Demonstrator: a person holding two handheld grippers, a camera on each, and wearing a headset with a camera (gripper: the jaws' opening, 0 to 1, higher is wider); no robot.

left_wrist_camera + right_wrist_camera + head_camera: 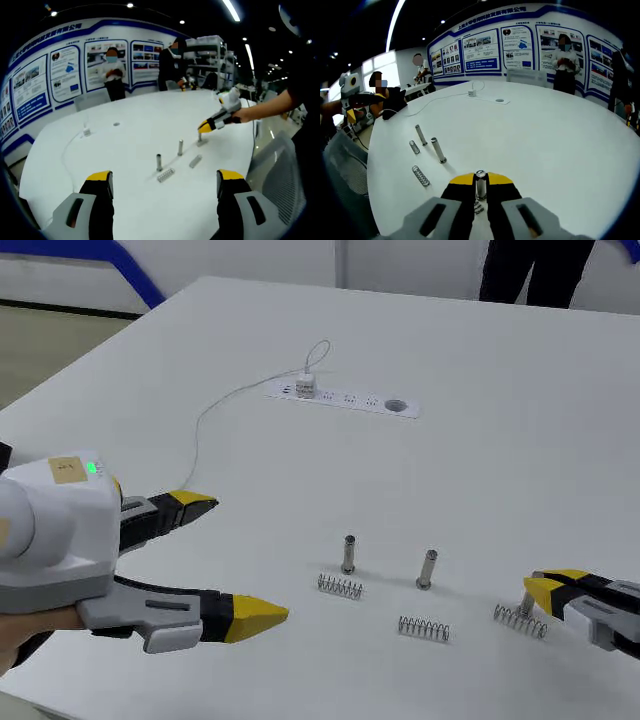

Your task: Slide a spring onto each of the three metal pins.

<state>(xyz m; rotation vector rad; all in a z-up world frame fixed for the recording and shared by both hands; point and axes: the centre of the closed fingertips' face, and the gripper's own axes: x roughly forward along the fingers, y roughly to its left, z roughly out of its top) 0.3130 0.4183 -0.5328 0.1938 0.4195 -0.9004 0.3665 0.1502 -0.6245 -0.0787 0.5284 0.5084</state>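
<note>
Springs (340, 587): three grey coils lying flat | left hand-held gripper (245, 557) jaws apart | right hand-held gripper (481, 180) clamped on upright pin (480, 188)

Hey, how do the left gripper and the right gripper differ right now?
The yellow-tipped left gripper has its jaws wide apart and empty; the yellow-tipped right gripper is shut on an upright silver metal pin. The left one hangs clear of the parts; the right one sits beside a coiled steel spring. Both have yellow tips on black jaws.

Left tongs (245, 557): yellow tips, black jaws, white-grey body, green LED, tan sticker.
</note>
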